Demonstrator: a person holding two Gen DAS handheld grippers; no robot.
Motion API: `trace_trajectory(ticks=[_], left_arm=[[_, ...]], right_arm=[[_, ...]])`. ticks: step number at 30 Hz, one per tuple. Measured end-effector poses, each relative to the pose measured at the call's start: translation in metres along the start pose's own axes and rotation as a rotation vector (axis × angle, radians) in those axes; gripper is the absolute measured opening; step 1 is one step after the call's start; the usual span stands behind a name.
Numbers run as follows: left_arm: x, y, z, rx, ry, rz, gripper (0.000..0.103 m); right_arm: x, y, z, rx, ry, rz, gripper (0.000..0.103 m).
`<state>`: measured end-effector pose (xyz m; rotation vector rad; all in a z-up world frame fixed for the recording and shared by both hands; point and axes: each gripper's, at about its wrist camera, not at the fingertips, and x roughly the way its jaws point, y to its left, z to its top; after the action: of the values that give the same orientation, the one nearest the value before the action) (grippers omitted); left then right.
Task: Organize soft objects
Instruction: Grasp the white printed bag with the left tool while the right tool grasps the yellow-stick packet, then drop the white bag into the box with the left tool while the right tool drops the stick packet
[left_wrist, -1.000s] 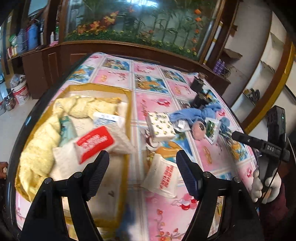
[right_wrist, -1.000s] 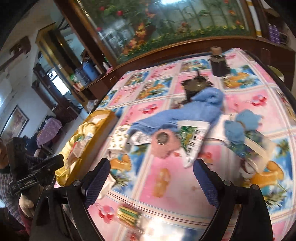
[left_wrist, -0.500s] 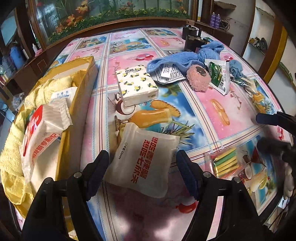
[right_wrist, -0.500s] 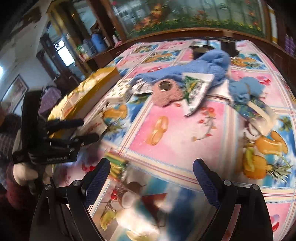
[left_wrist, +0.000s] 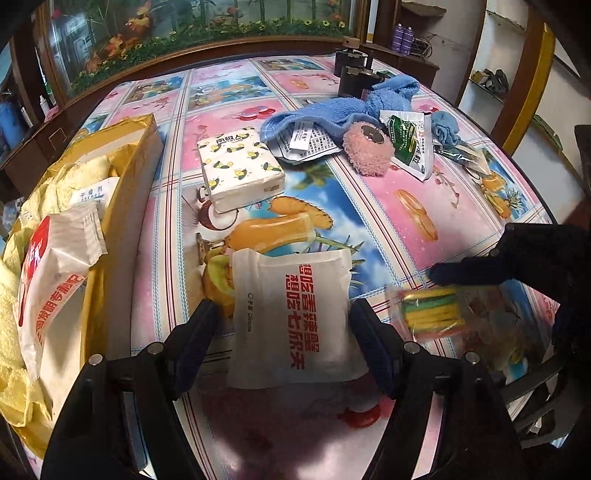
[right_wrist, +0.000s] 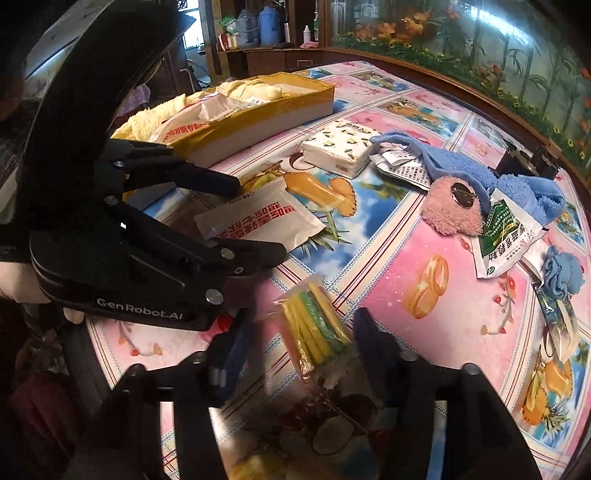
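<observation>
My left tool (left_wrist: 282, 321), released, straddles a white pouch (left_wrist: 291, 317) near the worktop's (left_wrist: 391, 229) front edge; my right tool (right_wrist: 295, 343), released, flanks the yellow-green packet (right_wrist: 316, 332), the yellow box (left_wrist: 122, 173) alongside.

Your table (left_wrist: 436, 206) wears a glossy, smooth printed plastic cover that throws back glare. The white packet (left_wrist: 291, 317) looks like matt paper; the clear bag of yellow-green strips (right_wrist: 317, 332) is shiny film. The blue towel (left_wrist: 332, 110) and yellow towel (left_wrist: 11, 295) are rough terry cloth, the pink puff (left_wrist: 365, 151) fuzzy. Both tools look like matt black plastic.
</observation>
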<state>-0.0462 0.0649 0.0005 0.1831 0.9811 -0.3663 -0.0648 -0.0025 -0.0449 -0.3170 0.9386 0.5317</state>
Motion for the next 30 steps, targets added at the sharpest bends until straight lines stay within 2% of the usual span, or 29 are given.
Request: trace_trajectory(ticks=[1, 2, 3, 4, 5, 9, 12, 19, 23, 25, 30], left_arm=[[0.0, -0.002, 0.0, 0.003, -0.003, 0.0, 0.073], [0.0, -0.003, 0.0, 0.007, -0.009, -0.003, 0.068], [-0.001, -0.006, 0.0, 0.015, -0.018, -0.007, 0.063], [-0.002, -0.01, 0.0, 0.028, -0.024, -0.013, 0.05], [-0.004, -0.015, 0.0, 0.04, -0.025, -0.024, 0.045], [-0.009, -0.026, -0.001, 0.044, -0.048, -0.065, 0.043], [-0.023, -0.025, 0.001, 0.008, -0.091, -0.112, 0.043], [-0.074, 0.008, -0.001, -0.105, -0.2, -0.135, 0.043], [-0.094, 0.044, -0.009, -0.202, -0.242, -0.106, 0.043], [-0.101, 0.063, -0.014, -0.257, -0.26, -0.065, 0.043], [-0.097, 0.111, -0.03, -0.404, -0.251, 0.002, 0.043]], right_arm=[[-0.001, -0.004, 0.0, 0.019, -0.002, -0.004, 0.029], [-0.002, -0.008, 0.0, 0.038, -0.004, 0.0, 0.026], [-0.002, -0.013, 0.0, 0.06, -0.006, 0.011, 0.025], [-0.003, -0.018, -0.001, 0.082, -0.009, 0.015, 0.024], [-0.004, -0.021, -0.002, 0.097, -0.011, 0.014, 0.024], [-0.011, -0.034, -0.008, 0.154, -0.021, 0.014, 0.022], [-0.02, -0.042, -0.012, 0.196, -0.041, 0.031, 0.022], [-0.036, -0.045, -0.001, 0.223, -0.103, 0.052, 0.022], [-0.039, -0.032, 0.011, 0.209, -0.118, 0.088, 0.022], [-0.037, -0.024, 0.019, 0.196, -0.12, 0.101, 0.022], [-0.032, 0.003, 0.046, 0.163, -0.123, 0.175, 0.022]])
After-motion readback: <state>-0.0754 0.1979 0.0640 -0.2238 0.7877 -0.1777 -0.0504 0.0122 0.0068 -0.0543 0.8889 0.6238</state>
